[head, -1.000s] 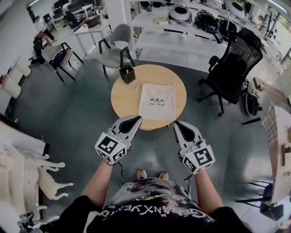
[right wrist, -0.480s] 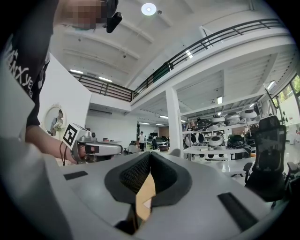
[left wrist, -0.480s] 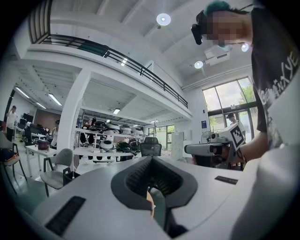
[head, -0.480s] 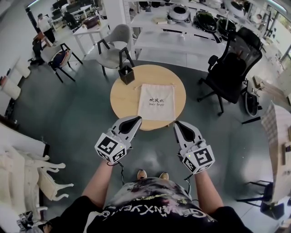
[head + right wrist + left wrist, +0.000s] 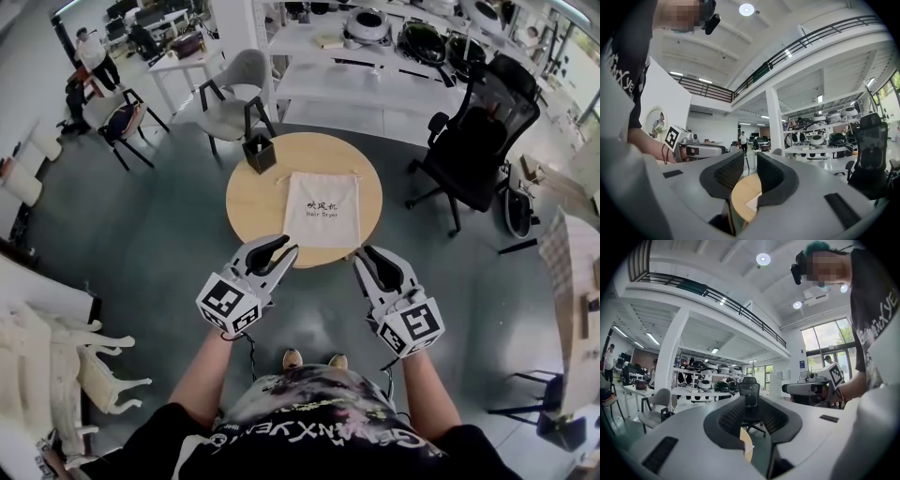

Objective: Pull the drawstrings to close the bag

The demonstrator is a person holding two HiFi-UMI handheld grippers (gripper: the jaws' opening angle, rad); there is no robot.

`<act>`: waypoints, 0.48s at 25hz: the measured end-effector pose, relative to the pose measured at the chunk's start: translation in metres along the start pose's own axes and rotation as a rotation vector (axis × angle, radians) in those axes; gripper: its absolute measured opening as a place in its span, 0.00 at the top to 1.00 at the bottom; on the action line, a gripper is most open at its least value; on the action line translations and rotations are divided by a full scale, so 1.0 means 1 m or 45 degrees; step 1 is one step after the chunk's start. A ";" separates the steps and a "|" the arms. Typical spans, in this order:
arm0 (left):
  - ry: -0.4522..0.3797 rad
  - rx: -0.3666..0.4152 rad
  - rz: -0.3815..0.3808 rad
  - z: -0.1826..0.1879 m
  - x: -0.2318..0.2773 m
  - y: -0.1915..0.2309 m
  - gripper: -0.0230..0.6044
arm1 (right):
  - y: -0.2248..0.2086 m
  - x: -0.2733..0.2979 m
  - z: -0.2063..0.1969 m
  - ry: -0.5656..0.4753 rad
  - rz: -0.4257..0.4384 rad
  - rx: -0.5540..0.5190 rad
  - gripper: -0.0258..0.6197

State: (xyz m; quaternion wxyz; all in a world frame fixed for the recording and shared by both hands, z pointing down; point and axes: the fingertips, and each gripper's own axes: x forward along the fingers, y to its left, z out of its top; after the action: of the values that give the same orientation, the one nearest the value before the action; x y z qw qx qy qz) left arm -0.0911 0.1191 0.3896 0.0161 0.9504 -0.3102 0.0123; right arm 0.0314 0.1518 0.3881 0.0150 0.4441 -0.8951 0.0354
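Bag [image 5: 322, 208] flat on round table [image 5: 253, 202], printed side up, untouched by the 2 grippers. Left gripper [image 5: 287, 246] and right gripper [image 5: 364, 251] level at near table edge, jaws just parted slightly, nothing between them.

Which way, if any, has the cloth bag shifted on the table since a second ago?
No. The cloth bag lies as far as before from the black box beside it on the round table.

Matt cloth bag [image 5: 322, 208] — smooth wooden table [image 5: 258, 199]
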 end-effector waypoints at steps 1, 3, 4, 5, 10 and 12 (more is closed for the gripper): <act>0.001 0.002 -0.001 0.000 0.000 -0.001 0.79 | 0.000 -0.001 0.000 -0.001 0.003 0.003 0.81; 0.001 0.005 -0.003 0.000 0.000 -0.001 0.76 | 0.002 -0.002 0.000 -0.003 0.011 0.009 0.77; 0.001 0.006 -0.004 0.000 0.000 -0.002 0.74 | 0.002 -0.002 0.001 -0.004 0.015 0.012 0.76; 0.001 0.009 -0.006 0.000 0.000 -0.002 0.72 | 0.002 -0.002 0.001 -0.006 0.017 0.014 0.74; 0.015 0.026 -0.019 -0.001 0.002 -0.004 0.62 | 0.003 -0.003 0.000 -0.006 0.033 0.026 0.64; 0.020 0.034 -0.018 -0.002 0.002 -0.005 0.60 | 0.004 -0.002 -0.001 -0.005 0.043 0.033 0.59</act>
State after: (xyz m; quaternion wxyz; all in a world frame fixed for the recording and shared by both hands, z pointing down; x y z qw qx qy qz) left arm -0.0862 0.1219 0.3912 0.0059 0.9527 -0.3030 0.0238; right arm 0.0292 0.1563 0.3883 0.0069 0.4291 -0.9020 0.0463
